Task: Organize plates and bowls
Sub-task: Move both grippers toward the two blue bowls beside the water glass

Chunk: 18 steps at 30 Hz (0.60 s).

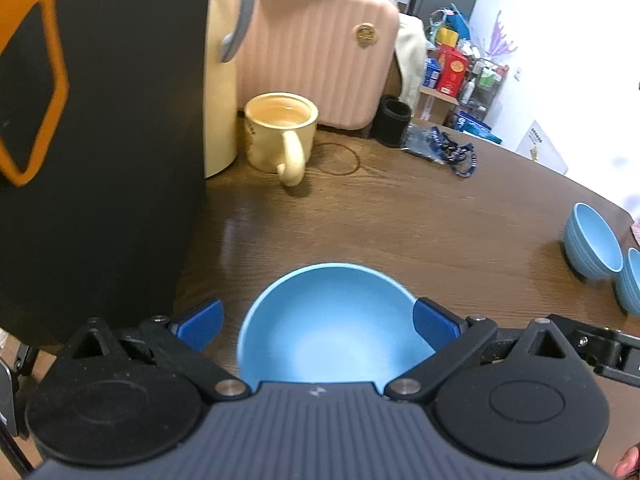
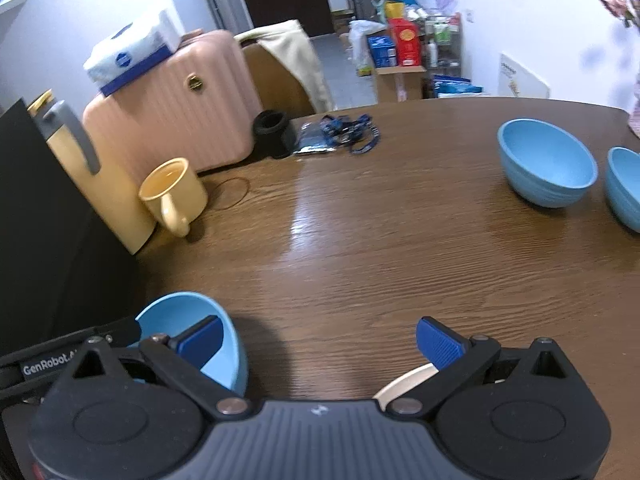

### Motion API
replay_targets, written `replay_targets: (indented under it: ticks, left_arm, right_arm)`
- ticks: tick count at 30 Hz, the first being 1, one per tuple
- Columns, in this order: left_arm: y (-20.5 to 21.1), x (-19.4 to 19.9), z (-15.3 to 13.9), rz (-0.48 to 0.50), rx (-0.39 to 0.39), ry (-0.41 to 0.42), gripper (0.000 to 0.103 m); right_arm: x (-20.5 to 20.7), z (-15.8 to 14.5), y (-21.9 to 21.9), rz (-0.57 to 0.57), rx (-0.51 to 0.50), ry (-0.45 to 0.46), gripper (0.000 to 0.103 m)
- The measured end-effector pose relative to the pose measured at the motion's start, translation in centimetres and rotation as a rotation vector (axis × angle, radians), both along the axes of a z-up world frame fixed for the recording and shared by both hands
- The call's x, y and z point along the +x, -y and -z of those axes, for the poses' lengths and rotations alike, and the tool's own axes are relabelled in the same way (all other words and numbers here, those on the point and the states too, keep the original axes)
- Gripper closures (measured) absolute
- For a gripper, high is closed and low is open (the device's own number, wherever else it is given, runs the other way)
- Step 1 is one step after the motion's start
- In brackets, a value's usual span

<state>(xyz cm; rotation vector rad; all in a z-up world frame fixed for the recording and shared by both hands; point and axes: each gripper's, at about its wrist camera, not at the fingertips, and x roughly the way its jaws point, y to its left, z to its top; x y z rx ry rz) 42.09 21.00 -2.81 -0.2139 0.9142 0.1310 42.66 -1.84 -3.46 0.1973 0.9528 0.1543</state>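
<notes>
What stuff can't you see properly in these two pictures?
- Near blue bowl: its near rim is hidden by the left gripper body, left wrist view.
- Cream plate: only a sliver shows behind the right gripper, right wrist view.
- Far right bowl: cut off by the picture edge.
- Shelf clutter: too small and blurred.

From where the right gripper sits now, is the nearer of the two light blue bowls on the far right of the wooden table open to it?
Probably yes. The right gripper is open and empty, and only bare brown wooden table lies between it and that light blue bowl. The bowl stands upright, apart from its neighbour.
</notes>
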Motion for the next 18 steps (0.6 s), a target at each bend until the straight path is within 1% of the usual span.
replay_targets:
  ticks: [4, 8, 12, 18]
  left_arm:
    - [1.0, 0.4, -0.4, 0.035, -0.007, 0.005, 0.000]
    - [2.1, 0.7, -1.3, 0.068, -0.032, 0.016, 0.000]
    - [3.7, 1.3, -2.1, 0.110, -0.033, 0.033, 0.000]
    - [6.2, 2.2, -2.9, 0.148, -0.032, 0.050, 0.000]
  right_arm:
    - [-0.3, -0.6, 1.6, 0.053, -0.010, 0.008, 0.000]
    - [-0.5, -1.2, 3.4, 0.101, -0.015, 0.017, 0.000]
    - [-0.5, -1.8, 5.3, 0.148, -0.024, 0.026, 0.000]
    - [-0.5, -2.3, 8.2, 0.200, -0.044, 0.037, 0.000]
